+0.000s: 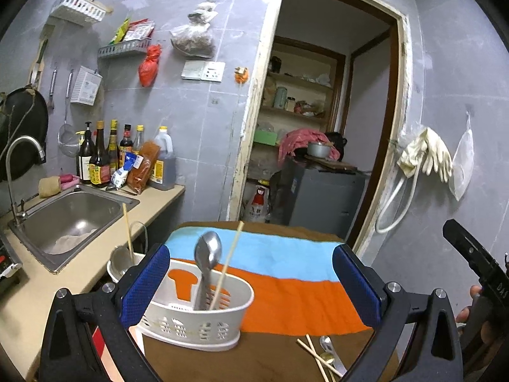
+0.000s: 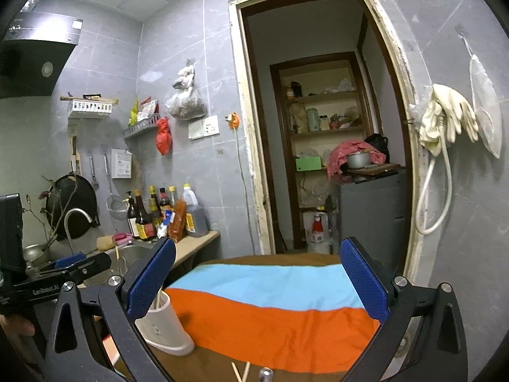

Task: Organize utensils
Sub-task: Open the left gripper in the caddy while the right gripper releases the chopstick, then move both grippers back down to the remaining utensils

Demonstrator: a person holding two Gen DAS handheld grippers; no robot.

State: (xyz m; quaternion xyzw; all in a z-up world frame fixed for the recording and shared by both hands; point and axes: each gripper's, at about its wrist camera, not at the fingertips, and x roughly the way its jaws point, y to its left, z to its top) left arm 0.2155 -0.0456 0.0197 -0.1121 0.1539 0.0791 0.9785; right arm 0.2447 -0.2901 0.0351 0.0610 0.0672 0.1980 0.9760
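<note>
A white slotted utensil holder stands on the brown table at the left edge of an orange-and-blue cloth. A metal spoon and one chopstick stand in it. My left gripper is open and empty, just behind the holder. Loose chopsticks and spoons lie on the table near the front. My right gripper is open and empty above the cloth. The holder shows at its left, chopstick tips and a spoon end at the bottom edge.
A counter with a steel sink, tap and sauce bottles runs along the left. A small pot with a chopstick sits beside the table. An open doorway lies beyond. Rubber gloves hang on the right wall.
</note>
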